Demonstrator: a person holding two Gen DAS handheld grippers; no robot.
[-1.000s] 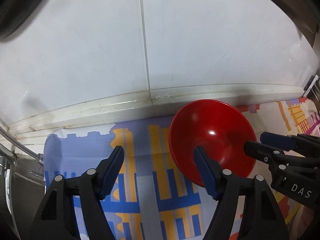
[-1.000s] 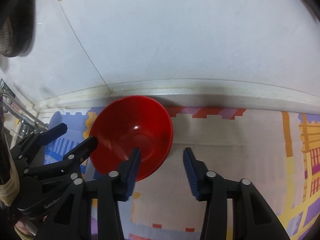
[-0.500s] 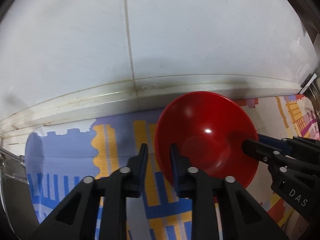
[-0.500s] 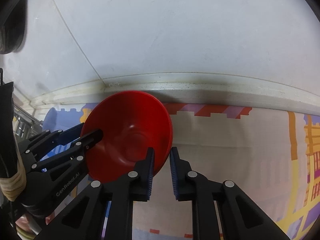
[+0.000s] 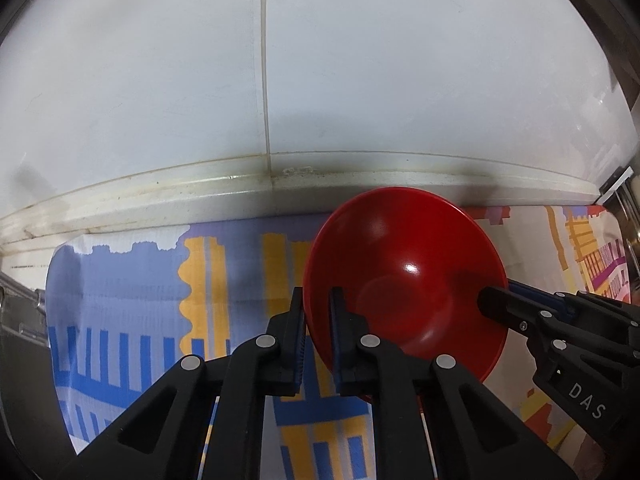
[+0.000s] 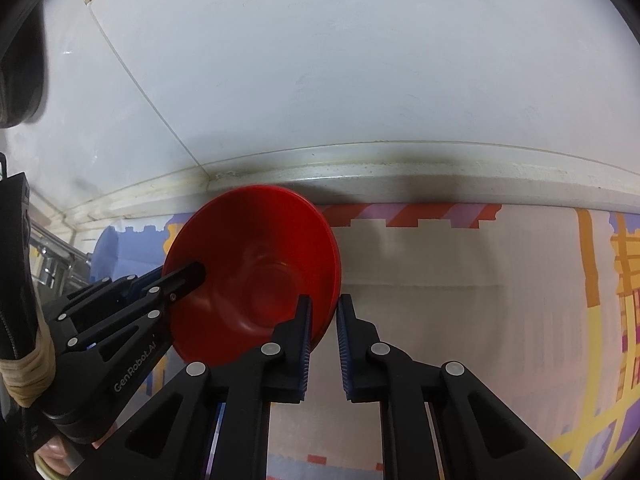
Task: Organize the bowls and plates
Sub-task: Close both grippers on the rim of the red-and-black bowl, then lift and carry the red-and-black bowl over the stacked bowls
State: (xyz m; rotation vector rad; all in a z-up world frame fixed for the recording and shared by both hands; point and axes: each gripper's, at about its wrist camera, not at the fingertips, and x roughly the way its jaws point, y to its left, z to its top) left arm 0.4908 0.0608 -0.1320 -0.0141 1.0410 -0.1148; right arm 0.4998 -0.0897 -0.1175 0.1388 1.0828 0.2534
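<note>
Red bowl (image 5: 404,292) sits on the patterned mat (image 5: 132,304), close to the white wall ledge (image 5: 160,196) at 12 o'clock. Left gripper (image 5: 316,336) is clamped on the bowl's rim at 9 o'clock. Right gripper (image 6: 322,330) has the opposite rim, 3 o'clock, between its jaws, which are closing the last bit onto it. Both reach the rim alike, neither nearer. Bowl appears slightly tilted. Judgement: a two-handed lift comes next, and it turns on keeping the rim level between the opposed grips.
</note>
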